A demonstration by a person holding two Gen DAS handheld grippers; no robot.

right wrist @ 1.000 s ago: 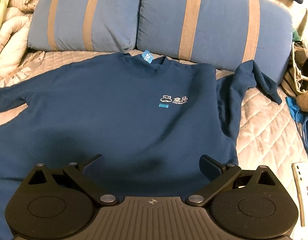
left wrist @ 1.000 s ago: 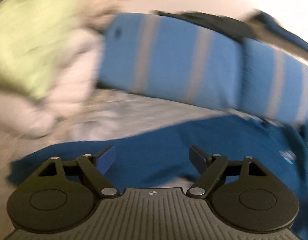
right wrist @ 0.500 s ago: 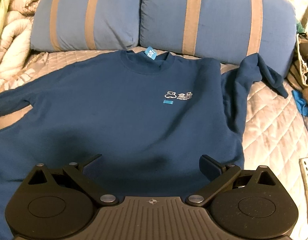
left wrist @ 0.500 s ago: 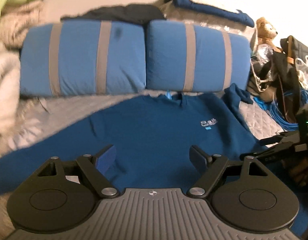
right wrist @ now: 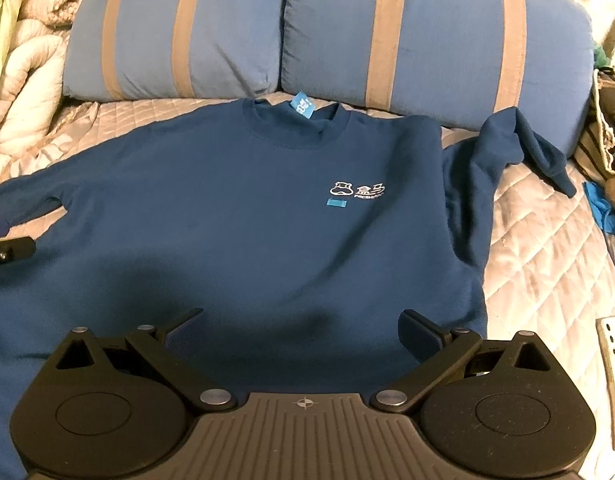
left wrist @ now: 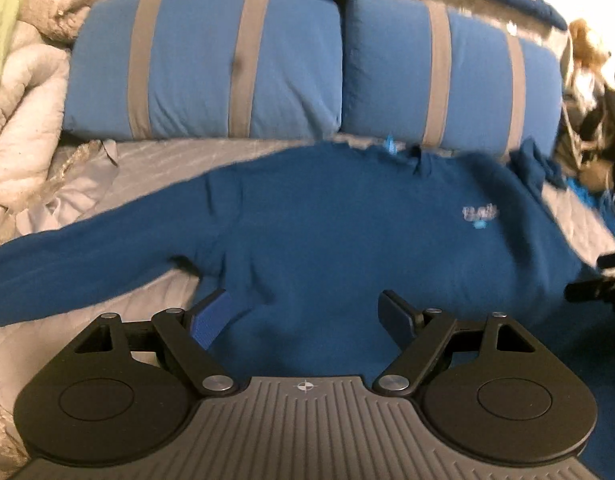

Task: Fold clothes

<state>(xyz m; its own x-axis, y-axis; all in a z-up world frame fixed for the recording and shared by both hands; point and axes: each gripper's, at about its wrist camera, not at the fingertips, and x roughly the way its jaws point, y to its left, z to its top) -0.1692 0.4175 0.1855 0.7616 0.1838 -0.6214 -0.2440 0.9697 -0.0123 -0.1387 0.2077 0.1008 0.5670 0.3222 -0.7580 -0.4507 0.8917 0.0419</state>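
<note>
A dark blue sweatshirt lies front-up on the quilted bed, white logo on its chest, collar toward the pillows. Its left sleeve stretches out flat; the right sleeve is bunched against a pillow. My left gripper hovers open over the sweatshirt's lower left body, near the armpit, nothing between its fingers. My right gripper is open above the lower hem area, also empty. The left gripper's tip shows at the left edge of the right wrist view, and the right gripper's tip at the right edge of the left wrist view.
Two blue pillows with tan stripes stand at the head of the bed. A heap of cream blankets fills the left side. Bags, blue cords and a plush toy crowd the right. A white strip lies at the bed's right edge.
The left gripper has swung right and sunk from the blanket heap and sleeve to the sweatshirt's body. The right gripper has held its place. Both stay open.
</note>
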